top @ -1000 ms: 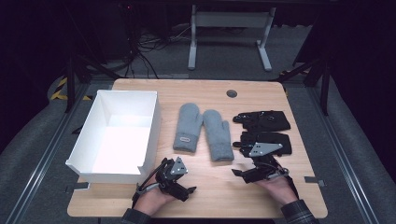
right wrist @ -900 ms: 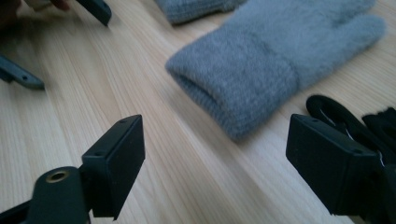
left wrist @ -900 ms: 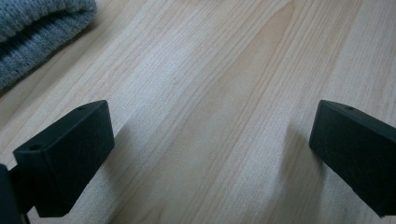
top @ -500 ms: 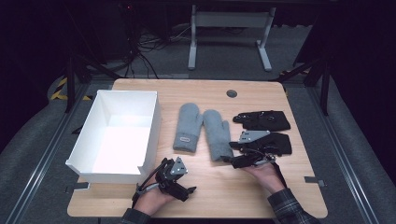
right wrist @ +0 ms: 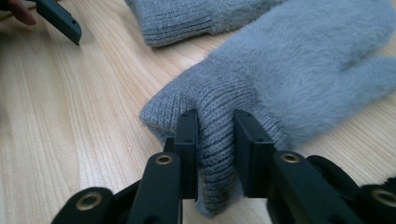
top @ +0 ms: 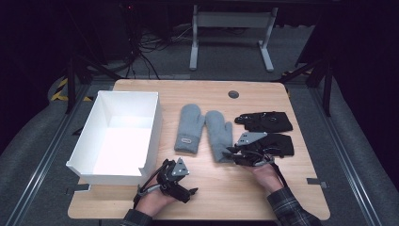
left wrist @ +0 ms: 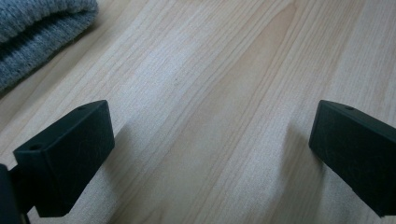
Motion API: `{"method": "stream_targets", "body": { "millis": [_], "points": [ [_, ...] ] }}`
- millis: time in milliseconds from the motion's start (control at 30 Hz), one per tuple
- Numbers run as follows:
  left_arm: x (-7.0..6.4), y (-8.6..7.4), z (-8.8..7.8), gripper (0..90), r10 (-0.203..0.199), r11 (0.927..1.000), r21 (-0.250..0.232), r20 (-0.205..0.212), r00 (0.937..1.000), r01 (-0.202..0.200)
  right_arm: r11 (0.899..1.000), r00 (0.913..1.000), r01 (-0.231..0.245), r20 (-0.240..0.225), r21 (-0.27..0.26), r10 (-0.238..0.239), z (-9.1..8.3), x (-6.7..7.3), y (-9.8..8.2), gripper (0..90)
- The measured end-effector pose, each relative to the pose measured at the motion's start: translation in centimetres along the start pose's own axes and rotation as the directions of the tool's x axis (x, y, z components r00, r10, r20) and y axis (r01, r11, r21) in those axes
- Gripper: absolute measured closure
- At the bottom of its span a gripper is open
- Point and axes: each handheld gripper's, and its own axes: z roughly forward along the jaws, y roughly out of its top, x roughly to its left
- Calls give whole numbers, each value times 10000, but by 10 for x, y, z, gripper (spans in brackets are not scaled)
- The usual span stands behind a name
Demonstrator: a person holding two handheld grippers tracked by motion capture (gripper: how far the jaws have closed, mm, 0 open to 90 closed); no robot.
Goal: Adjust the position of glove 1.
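Two grey mittens lie side by side mid-table, the left mitten [top: 190, 127] and the right mitten [top: 219, 134]. My right gripper [top: 234, 155] sits at the right mitten's near end. Its jaws have just been closing, and in the right gripper view the right gripper [right wrist: 215, 140] pinches the ribbed cuff of that mitten [right wrist: 289, 70], which bunches between the pads. The other mitten's cuff [right wrist: 187, 18] lies beyond. My left gripper [top: 181, 186] rests near the table's front edge. In its own view the left gripper [left wrist: 210, 154] stands wide open over bare wood.
A white open box [top: 155, 122] stands at the table's left, close to my left hand. Two black gloves [top: 263, 121] [top: 280, 143] lie right of the mittens, the nearer one just behind my right gripper. A round grommet [top: 233, 94] sits at the table's far edge.
My right gripper has moved left from the black glove to the right mitten's cuff and closed on it. The left gripper has stayed in place.
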Motion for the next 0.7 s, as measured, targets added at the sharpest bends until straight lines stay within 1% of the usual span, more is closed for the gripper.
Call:
{"method": "stream_targets", "body": {
  "millis": [100, 167, 233, 467, 500, 533, 567, 633, 667, 700],
  "points": [
    [0, 0, 0, 5, -15, 10000, 23, -14, 10000, 15, 10000, 9998, 86, -158, 50, -85, -3, 5, 1, 754],
    [0, 0, 0, 5, -16, 10000, 23, -13, 10000, 16, 9995, 9990, 304, -327, 128, -300, -7, 14, 0, 754],
    [0, 0, 0, 5, -13, 10000, 27, -16, 10000, 13, 9990, 9981, 422, -448, 151, -415, -10, 22, -1, 753],
    [0, 0, 0, 5, -20, 10000, 44, -13, 10000, 20, 9992, 9953, 379, -897, 156, -363, -24, 51, -15, 744],
    [0, 0, 0, 5, -20, 10000, 44, -13, 10000, 20, 9992, 9953, 379, -897, 156, -363, -24, 51, -15, 744],
    [0, 0, 0, 5, -21, 10000, 53, -12, 10000, 21, 9992, 9947, 374, -966, 154, -358, -26, 54, -16, 741],
    [0, 0, 0, 5, -19, 10000, 48, -6, 10000, 19, 9992, 9942, 356, -1018, 184, -336, -29, 59, -19, 735],
    [0, 0, 0, 5, -23, 10000, 48, -19, 10000, 23, 9993, 9934, 301, -1117, 213, -276, -31, 64, -22, 712],
    [0, 0, 0, 5, -21, 10000, 51, -17, 10000, 21, 9995, 9926, 247, -1191, 199, -222, -33, 66, -23, 684],
    [0, 0, 0, 5, -21, 10000, 55, -10, 10000, 21, 9996, 9921, 200, -1240, 188, -175, -35, 68, -24, 638]
  ]
}}
